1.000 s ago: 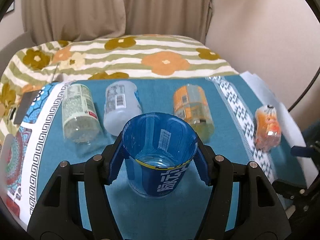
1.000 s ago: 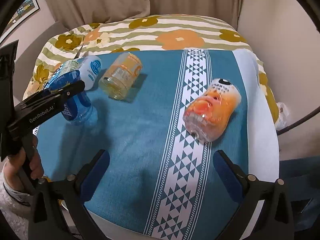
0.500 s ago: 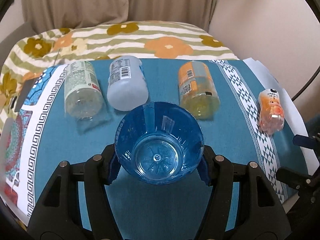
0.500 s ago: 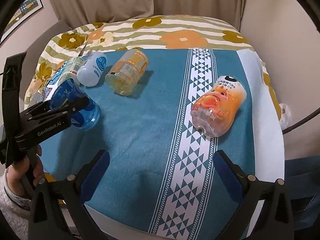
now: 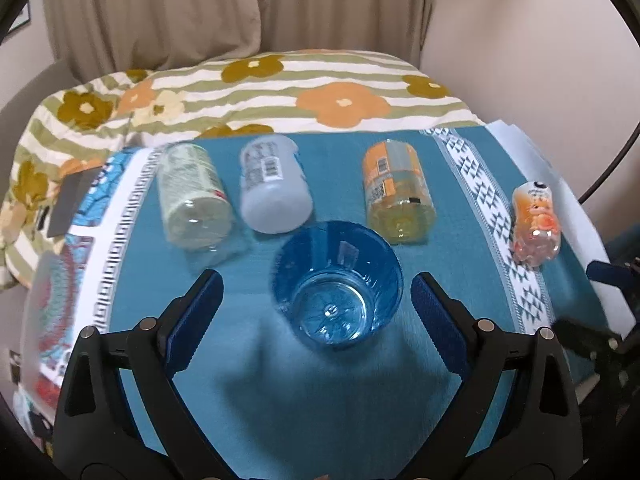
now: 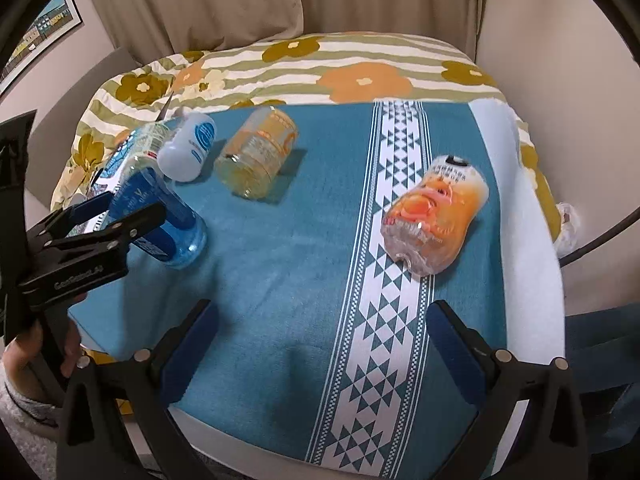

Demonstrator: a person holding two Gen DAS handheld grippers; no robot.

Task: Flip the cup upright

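Blue cup (image 5: 338, 286) stands upright, mouth up, on the teal cloth (image 5: 320, 392), approx centred btwn the left gripper (image 5: 316, 304) fingers but not touching either pad; jaws spread wide, released. From the right wrist view the same cup (image 6: 168, 224) sits at the cloth's left side w/ the left gripper (image 6: 120, 216) fingers on both sides of it, a gap showing. Right gripper (image 6: 320, 340) also spread wide, holding nothing, hovering over the near edge of the cloth. Behind the cup, lying on their sides: clear bottle w/ green label (image 5: 194, 196), white bottle (image 5: 274, 186), yellow-orange bottle (image 5: 396, 192). Further right, on the white triangle-pattern band, an orange-print bottle (image 5: 536, 224) also on its side, well apart from the cup. Floral striped blanket (image 5: 280, 92) behind.
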